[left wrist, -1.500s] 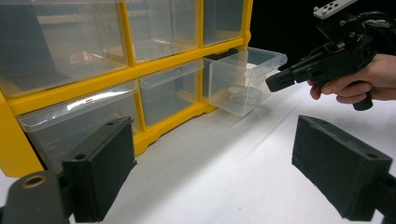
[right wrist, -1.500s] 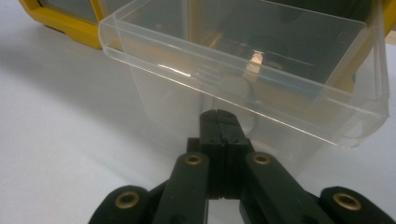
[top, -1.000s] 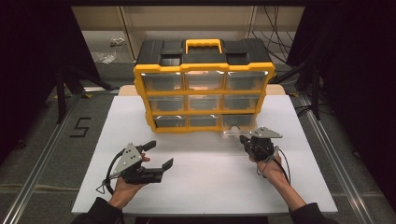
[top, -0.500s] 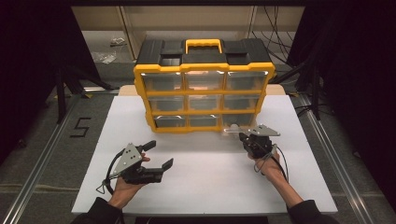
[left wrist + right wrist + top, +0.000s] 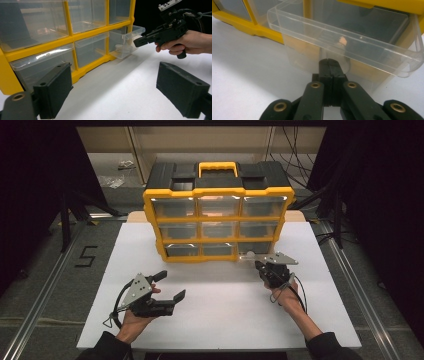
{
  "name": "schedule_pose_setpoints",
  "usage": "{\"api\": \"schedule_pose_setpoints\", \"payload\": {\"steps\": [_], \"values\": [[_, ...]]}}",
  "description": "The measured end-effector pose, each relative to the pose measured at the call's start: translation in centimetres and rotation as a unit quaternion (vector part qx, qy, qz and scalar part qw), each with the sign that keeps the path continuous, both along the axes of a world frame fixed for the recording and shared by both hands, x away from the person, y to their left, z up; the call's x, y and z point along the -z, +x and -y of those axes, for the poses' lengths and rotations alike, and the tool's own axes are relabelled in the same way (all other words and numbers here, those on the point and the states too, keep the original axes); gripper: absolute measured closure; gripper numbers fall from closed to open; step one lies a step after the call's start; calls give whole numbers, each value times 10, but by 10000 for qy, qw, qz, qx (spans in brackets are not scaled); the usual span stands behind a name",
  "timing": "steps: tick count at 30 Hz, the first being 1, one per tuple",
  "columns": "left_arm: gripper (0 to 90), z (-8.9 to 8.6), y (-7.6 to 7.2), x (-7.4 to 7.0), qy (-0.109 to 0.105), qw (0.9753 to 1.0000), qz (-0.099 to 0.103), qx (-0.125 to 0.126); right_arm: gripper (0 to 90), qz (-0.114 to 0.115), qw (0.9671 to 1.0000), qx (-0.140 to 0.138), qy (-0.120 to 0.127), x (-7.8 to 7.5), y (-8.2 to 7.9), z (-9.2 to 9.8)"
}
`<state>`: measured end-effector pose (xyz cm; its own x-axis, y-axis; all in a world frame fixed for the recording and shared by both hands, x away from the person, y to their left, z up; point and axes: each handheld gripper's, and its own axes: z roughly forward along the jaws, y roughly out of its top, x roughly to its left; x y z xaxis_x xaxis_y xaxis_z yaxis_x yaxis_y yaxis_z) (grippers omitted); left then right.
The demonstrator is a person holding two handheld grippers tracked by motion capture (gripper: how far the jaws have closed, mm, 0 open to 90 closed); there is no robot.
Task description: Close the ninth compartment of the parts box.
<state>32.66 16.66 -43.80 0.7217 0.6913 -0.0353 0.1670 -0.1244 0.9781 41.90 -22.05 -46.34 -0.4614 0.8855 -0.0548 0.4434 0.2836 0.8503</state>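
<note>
Right gripper clamped shut at front of bottom-right drawer of yellow organizer — drawer partly slid out. Position same as half second back, so pull looks paused or slow. Left gripper wide open, idle on white table, unmoved — drawer not fully open.

Hardly anything differs from a second ago. The right gripper, at the front of the bottom-right drawer, seems to have edged a trace toward 12 o'clock. Any slide of that drawer is too slight to tell.
</note>
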Motion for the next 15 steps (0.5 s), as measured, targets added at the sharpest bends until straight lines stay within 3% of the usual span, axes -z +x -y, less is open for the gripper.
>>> {"api": "schedule_pose_setpoints", "payload": {"steps": [15], "values": [[127,0,0,0,3,10000,7,8,900,52,10000,26,-30,2,6,-3]]}}
